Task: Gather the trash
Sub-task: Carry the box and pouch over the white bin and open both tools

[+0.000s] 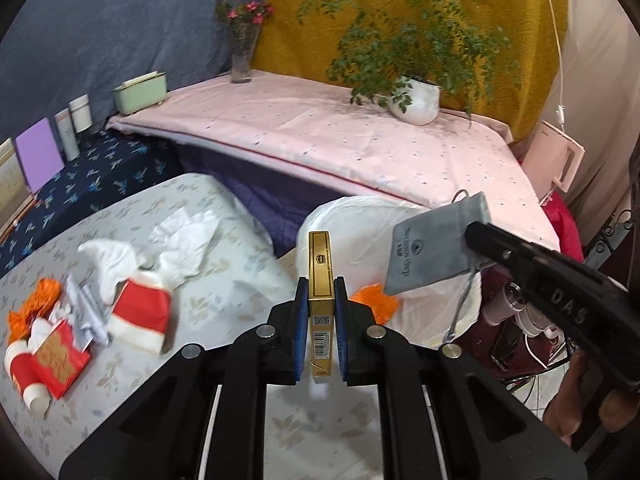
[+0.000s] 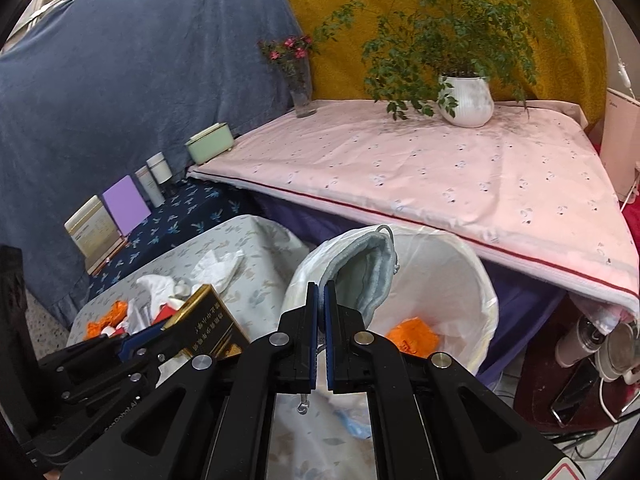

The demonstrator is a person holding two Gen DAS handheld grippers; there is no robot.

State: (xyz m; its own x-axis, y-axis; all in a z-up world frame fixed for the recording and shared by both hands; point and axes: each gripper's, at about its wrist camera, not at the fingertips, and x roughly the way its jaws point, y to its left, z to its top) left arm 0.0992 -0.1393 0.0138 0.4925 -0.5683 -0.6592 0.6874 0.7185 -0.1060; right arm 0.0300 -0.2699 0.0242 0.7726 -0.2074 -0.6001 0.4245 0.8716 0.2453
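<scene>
Both my grippers loaded beside the white-lined bin [image 2: 460,276], floral-cloth table [image 1: 240,216] below, pink-covered surface [image 2: 440,168] behind.

Left gripper [image 1: 320,308] pinches a gold cigarette pack [image 1: 319,300] upright, barcode edge facing me; right gripper [image 2: 320,320] clamps a grey drawstring pouch [image 2: 368,272] over the bin. Left view alone shows red cups [image 1: 140,312] and tissues; right view alone shows orange scrap [image 2: 412,336] in the bin.

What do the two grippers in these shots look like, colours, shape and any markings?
Both are black plastic with blue pads on the fingers and round silver pins at the linkage joints. The right gripper carries raised letters, DAS, on its side. The left gripper shows no marking in its own view. No cables visible.
</scene>
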